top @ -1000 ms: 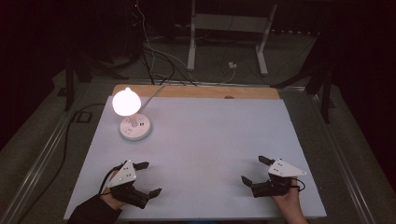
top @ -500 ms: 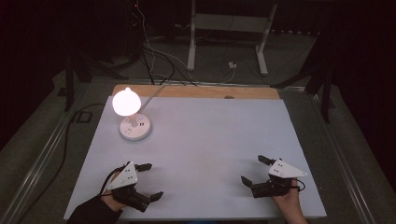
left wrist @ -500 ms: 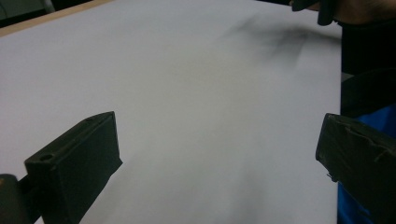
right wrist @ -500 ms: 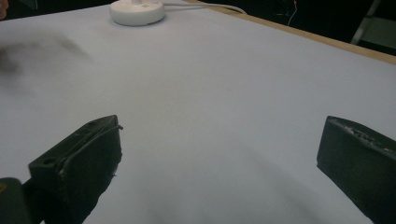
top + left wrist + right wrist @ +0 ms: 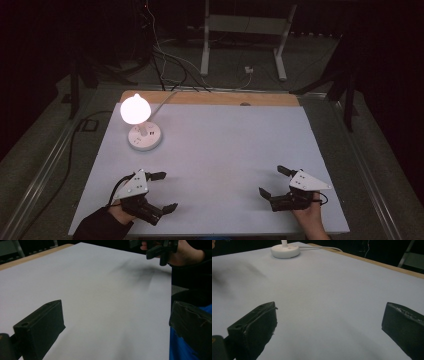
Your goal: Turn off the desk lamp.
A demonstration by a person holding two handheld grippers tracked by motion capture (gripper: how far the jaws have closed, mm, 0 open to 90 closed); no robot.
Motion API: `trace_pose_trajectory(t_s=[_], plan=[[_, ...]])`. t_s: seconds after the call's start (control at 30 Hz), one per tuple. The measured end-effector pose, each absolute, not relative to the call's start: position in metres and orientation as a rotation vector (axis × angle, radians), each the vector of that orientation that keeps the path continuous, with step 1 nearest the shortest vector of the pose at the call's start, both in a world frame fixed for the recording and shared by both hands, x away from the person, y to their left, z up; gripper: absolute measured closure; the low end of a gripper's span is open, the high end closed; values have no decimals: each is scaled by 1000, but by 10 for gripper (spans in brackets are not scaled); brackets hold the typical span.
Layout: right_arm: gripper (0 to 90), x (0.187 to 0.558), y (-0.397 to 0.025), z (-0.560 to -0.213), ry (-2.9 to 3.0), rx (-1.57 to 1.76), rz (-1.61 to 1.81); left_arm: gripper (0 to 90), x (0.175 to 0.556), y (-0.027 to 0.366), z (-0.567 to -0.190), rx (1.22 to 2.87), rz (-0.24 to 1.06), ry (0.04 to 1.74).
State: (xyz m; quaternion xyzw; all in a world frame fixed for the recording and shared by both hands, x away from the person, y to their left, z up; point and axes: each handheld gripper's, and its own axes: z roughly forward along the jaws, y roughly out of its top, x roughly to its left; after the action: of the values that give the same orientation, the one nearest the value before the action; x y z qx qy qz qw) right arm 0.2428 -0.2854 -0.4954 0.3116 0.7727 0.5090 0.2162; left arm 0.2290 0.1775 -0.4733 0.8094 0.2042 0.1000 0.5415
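Observation:
A lit desk lamp stands at the table's far left, with a glowing bulb point(image 5: 135, 109) over a round white base point(image 5: 145, 137). In the right gripper view the lamp's base point(image 5: 285, 251) lies far ahead at the upper left. My left gripper point(image 5: 166, 191) is held low over the table's near left, open, with nothing between its jaws. My right gripper point(image 5: 271, 181) is at the near right, also open and holding nothing. In their own views the left gripper point(image 5: 116, 332) and the right gripper point(image 5: 329, 330) frame bare white surface. Across the table, the right gripper point(image 5: 160, 248) and its hand point(image 5: 186, 255) face the left gripper view.
The table point(image 5: 225, 150) is covered in white, with a wooden strip point(image 5: 210, 98) along its far edge. The lamp's white cable point(image 5: 324, 248) runs off the back. Behind the table, on a dark floor, are more cables point(image 5: 165, 55) and a white metal stand point(image 5: 245, 30).
My left gripper has shifted slightly to the right, still open. The right gripper and the lamp have stayed where they were.

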Motion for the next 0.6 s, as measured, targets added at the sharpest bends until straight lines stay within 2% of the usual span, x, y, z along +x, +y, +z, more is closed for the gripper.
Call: trace_pose_trajectory(t_s=[0.6], plan=[[0, 242, -286, -496, 2147, 869, 1411, 4, 244, 173, -459, 1905, 288, 553]])
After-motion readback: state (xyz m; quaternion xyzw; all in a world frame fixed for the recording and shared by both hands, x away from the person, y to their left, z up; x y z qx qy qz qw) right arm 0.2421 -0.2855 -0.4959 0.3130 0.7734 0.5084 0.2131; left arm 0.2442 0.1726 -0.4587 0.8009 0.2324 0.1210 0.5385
